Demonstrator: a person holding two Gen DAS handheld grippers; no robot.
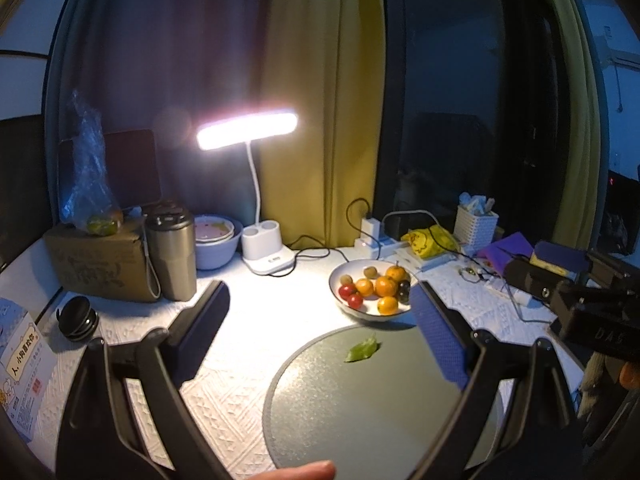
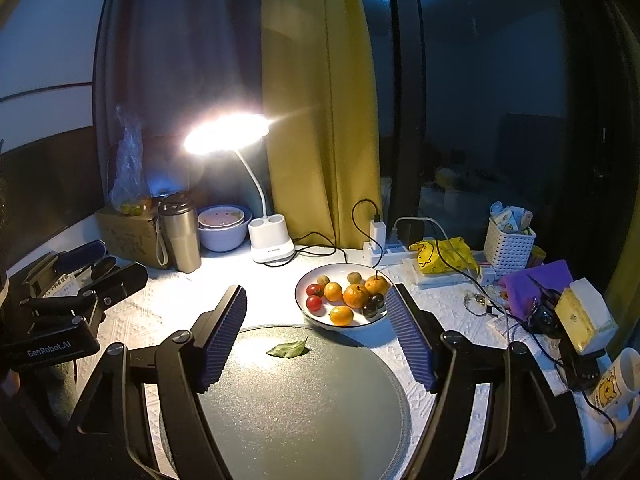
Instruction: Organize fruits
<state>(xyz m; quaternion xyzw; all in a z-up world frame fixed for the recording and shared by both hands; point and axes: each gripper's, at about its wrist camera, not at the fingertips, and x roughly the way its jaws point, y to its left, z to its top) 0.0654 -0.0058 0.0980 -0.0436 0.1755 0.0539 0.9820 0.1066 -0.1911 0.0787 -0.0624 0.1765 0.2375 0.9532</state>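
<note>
Right wrist view: we hold both tongs (image 2: 316, 340) spread and empty above the mat (image 2: 304, 412), bowl (image 2: 340, 324) of fruits (image 2: 354, 295) beyond it toward the desk's back edge, within reach

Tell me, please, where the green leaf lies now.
In both wrist views the green leaf lies alone on the far part of the round grey tray, just before the white fruit bowl.

We see a white bowl (image 2: 304, 280) heaped with oranges (image 2: 355, 295), two red tomatoes (image 2: 315, 296) and dark grapes (image 2: 373, 305), at one o'clock from the round grey tray (image 2: 304, 408), which bears one green leaf (image 2: 289, 349).
</note>
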